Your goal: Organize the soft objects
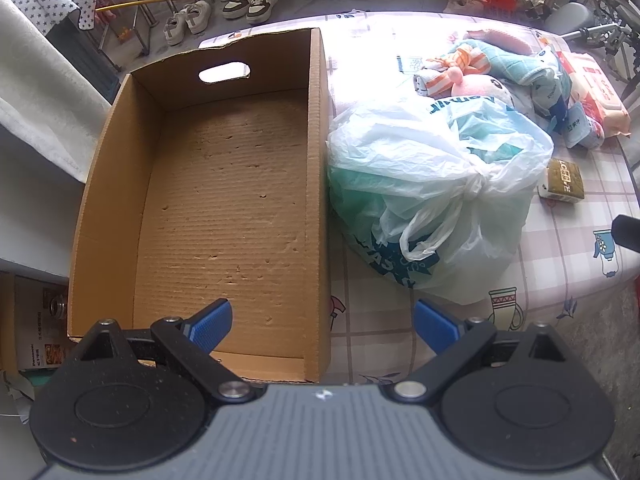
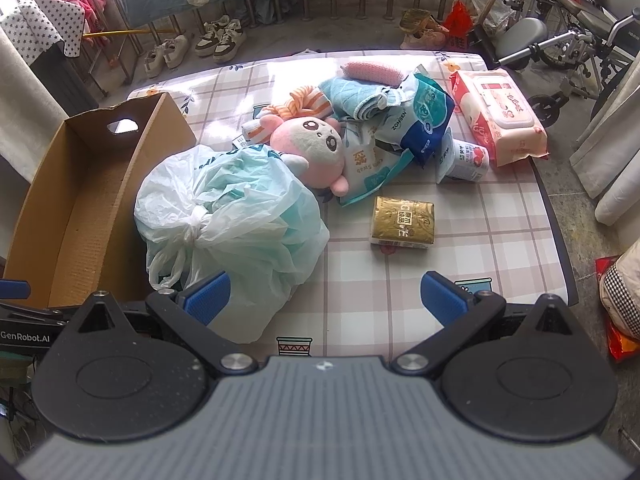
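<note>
An empty brown cardboard box (image 1: 224, 208) sits at the table's left; it also shows in the right wrist view (image 2: 80, 200). A knotted white-and-green plastic bag (image 1: 436, 196) lies right beside it, seen too in the right wrist view (image 2: 228, 224). Behind it lie a pink plush toy (image 2: 312, 148), a teal towel (image 2: 356, 96), soft packs (image 2: 420, 116), a wet-wipes pack (image 2: 500, 116) and a gold tissue pack (image 2: 404, 220). My left gripper (image 1: 322, 324) is open and empty over the box's near right wall. My right gripper (image 2: 326, 296) is open and empty beside the bag's near end.
The table has a checked cloth (image 2: 460, 240). Shoes (image 2: 216, 40) stand on the floor behind. A wheelchair (image 2: 560, 40) and curtains (image 2: 616, 160) are at the right. A red snack bag (image 2: 616, 320) lies on the floor at the right.
</note>
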`<state>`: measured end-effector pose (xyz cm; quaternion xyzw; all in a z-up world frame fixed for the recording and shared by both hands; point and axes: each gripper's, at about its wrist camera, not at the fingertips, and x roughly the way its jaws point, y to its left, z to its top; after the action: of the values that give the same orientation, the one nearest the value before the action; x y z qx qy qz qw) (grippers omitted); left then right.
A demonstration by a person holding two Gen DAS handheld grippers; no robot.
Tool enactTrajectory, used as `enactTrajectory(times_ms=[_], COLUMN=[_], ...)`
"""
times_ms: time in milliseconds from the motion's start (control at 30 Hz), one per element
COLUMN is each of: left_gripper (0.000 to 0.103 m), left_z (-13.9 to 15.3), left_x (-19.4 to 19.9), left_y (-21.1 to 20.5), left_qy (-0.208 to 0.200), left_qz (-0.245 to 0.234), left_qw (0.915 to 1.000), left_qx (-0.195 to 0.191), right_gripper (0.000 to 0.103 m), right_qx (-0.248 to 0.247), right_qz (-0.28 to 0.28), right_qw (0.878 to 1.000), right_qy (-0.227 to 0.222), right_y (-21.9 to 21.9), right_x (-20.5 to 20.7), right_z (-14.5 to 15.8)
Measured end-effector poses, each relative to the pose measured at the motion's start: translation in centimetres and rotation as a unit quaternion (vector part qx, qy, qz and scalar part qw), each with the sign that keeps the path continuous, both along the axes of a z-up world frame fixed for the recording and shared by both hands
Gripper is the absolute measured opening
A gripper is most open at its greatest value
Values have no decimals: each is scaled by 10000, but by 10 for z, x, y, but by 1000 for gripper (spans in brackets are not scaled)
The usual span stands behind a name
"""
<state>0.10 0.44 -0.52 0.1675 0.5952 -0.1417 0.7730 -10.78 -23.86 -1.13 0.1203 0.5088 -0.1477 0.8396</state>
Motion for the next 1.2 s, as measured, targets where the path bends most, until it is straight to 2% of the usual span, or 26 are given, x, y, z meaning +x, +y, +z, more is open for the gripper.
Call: enactTrajectory(times_ms=[1200], left_gripper=[98], left_z=[-6], left_x=[0], left_y=[-7], left_qy=[-16], left_qz=[-48], left_qw=[10000], left_qx=[-12], right_gripper=[102], right_qx=[61], right_qz=[-50], right_qw=[9999], right_qy=[-77], right_y=[-11], right_x=[7], right_z=[-5])
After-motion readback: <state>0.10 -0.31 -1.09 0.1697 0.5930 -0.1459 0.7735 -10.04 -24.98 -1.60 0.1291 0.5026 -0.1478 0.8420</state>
